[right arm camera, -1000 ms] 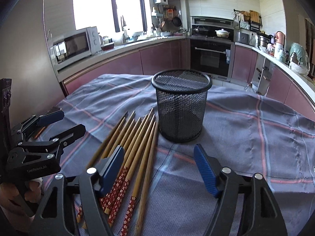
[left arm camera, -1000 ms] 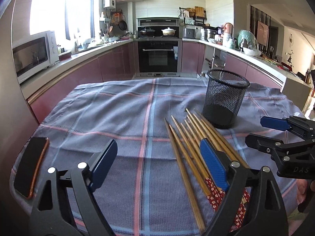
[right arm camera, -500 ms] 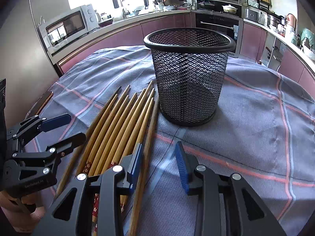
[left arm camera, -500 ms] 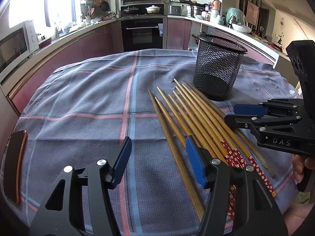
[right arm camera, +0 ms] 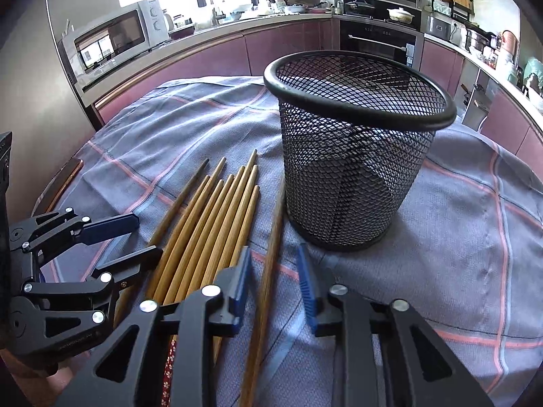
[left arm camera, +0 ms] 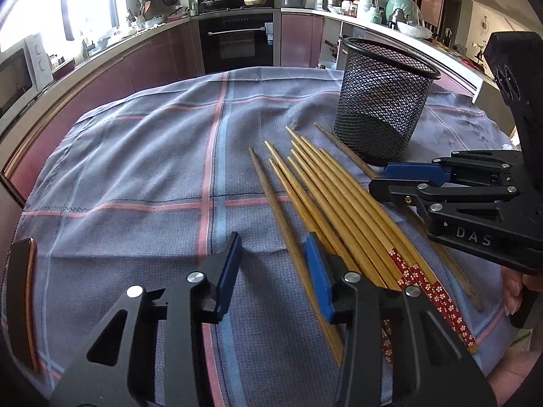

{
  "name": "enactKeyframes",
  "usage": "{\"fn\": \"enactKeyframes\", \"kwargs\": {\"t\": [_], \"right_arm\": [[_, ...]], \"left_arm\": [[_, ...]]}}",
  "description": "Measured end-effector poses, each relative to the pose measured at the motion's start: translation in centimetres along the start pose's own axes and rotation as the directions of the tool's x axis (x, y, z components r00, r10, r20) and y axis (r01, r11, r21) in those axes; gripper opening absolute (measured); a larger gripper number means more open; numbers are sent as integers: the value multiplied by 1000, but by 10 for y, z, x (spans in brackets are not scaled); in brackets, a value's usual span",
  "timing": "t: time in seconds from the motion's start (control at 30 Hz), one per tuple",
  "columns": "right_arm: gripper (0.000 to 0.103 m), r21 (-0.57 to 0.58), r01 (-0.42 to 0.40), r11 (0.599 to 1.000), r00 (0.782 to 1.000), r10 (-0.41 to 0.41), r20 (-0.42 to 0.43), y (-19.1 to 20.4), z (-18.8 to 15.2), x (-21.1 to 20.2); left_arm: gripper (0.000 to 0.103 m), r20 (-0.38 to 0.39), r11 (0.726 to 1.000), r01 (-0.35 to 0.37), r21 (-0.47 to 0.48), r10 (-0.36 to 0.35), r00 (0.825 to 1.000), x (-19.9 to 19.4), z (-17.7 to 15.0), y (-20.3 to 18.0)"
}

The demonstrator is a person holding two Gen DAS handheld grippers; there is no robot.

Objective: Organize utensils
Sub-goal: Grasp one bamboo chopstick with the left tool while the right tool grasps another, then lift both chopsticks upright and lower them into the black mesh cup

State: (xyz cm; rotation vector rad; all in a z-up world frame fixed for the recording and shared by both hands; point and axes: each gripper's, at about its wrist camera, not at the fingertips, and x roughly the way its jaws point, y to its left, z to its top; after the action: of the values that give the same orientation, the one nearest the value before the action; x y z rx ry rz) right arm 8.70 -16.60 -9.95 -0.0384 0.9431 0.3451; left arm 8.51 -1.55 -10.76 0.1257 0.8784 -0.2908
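Note:
Several wooden chopsticks [left arm camera: 325, 196] lie side by side on the plaid cloth, some with red flowered ends; they also show in the right wrist view [right arm camera: 210, 230]. A black mesh cup [left arm camera: 383, 101] stands upright just past their tips, and it is empty in the right wrist view [right arm camera: 356, 149]. My left gripper [left arm camera: 275, 268] is open, low over the cloth, straddling the leftmost chopstick [left arm camera: 271, 200]. My right gripper [right arm camera: 273, 278] is open and straddles the rightmost chopstick [right arm camera: 268, 271], close in front of the cup. Each gripper shows in the other's view.
The table [left arm camera: 135, 156] is covered with a grey-blue plaid cloth. A phone [left arm camera: 20, 302] lies at its left edge. Kitchen counters, a microwave [right arm camera: 112, 40] and an oven [left arm camera: 237, 40] stand behind the table.
Both grippers have dropped lower and moved in over the chopsticks. Both pairs of jaws have narrowed. The right gripper has come close to the cup, around the rightmost chopstick.

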Motion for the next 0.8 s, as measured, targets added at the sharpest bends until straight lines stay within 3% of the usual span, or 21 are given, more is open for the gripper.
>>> {"fn": "enactKeyframes", "kwargs": {"t": [0.07, 0.23, 0.53, 0.67, 0.8], "right_arm": [[7, 13, -19, 1000, 1000, 20, -3, -2, 0, 0], [6, 52, -60, 997, 998, 59, 9, -6, -4, -6], [5, 38, -129, 991, 987, 124, 103, -8, -2, -46], [5, 37, -158, 987, 973, 149, 177, -12, 5, -70], [5, 31, -166, 986, 951, 152, 269, -17, 14, -97]], "left_arm": [[32, -5, 1000, 5, -11, -5, 1000, 1, 2, 0], [11, -11, 999, 34, -36, -35, 999, -1, 2, -1], [9, 14, 995, 49, -87, -48, 999, -20, 2, 14], [8, 59, 991, 91, -95, -86, 995, -39, 9, 22], [8, 131, 983, 163, -83, -151, 980, -67, 21, 27]]}}
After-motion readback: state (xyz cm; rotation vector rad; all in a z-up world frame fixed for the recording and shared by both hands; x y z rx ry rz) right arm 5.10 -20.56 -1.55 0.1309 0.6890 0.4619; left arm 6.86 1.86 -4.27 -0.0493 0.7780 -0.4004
